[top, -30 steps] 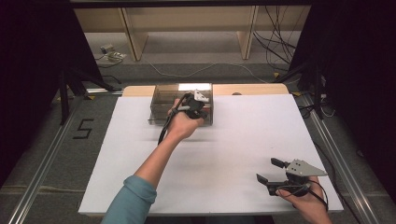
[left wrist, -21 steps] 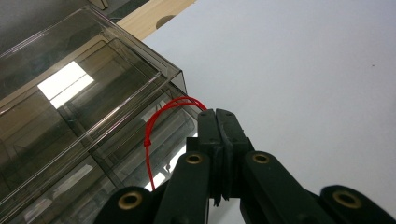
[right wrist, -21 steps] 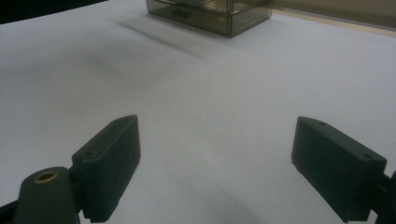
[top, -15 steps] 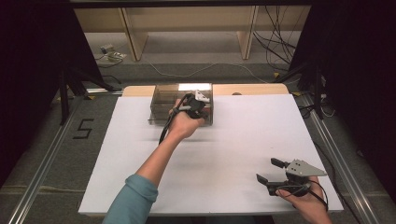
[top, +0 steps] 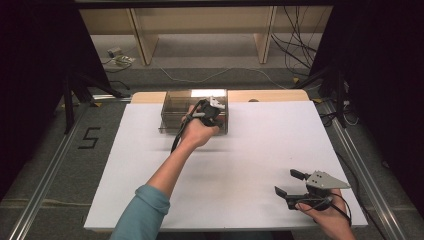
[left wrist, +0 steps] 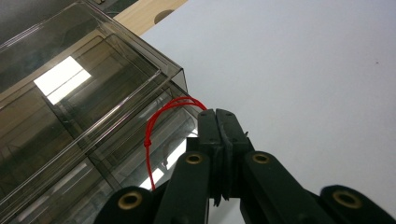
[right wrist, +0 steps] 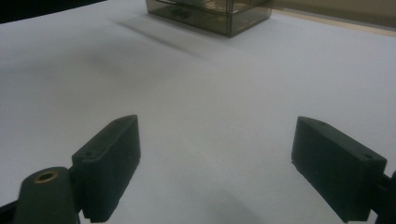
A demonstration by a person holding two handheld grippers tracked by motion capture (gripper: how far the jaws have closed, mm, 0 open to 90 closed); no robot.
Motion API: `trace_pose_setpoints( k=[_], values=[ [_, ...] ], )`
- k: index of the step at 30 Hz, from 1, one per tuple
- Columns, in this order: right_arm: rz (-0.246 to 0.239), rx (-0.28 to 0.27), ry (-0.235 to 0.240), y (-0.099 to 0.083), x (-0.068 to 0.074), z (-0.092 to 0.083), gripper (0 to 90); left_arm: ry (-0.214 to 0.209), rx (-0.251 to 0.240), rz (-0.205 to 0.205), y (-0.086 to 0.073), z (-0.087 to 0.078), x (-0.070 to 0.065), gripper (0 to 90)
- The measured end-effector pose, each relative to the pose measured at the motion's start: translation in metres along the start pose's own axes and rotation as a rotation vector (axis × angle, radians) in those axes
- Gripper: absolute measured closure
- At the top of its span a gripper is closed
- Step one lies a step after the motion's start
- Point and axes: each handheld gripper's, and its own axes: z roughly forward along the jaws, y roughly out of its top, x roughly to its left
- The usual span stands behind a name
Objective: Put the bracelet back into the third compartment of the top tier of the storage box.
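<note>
High view: overhead, facing forward-down over the white worktop [top: 240, 160]. Gripper views: low, close. All share the smoky drawer box [top: 175, 107].

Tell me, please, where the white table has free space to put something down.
The white table is bare between the smoky clear box and the right gripper, and along its right side. It is crowded only at the box, where the left gripper works.

A black "5" [top: 89, 138] on the grey floor left of the table [top: 260, 150].
</note>
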Motion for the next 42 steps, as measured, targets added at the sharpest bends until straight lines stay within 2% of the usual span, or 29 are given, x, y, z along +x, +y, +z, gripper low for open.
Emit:
trace_pose_setpoints(
  k=[19, 42],
  values=[
    [-0.001, -0.006, 0.004, 0.0, 0.001, 0.001, 16.0, 0.011, 0.016, -0.018, -0.002, 0.003, 0.007, 89.7],
    [0.002, -0.003, 0.006, 0.0, 0.001, 0.0, 16.0, 0.011, 0.034, -0.027, 0.003, 0.012, 0.008, 89.7]
  ],
)
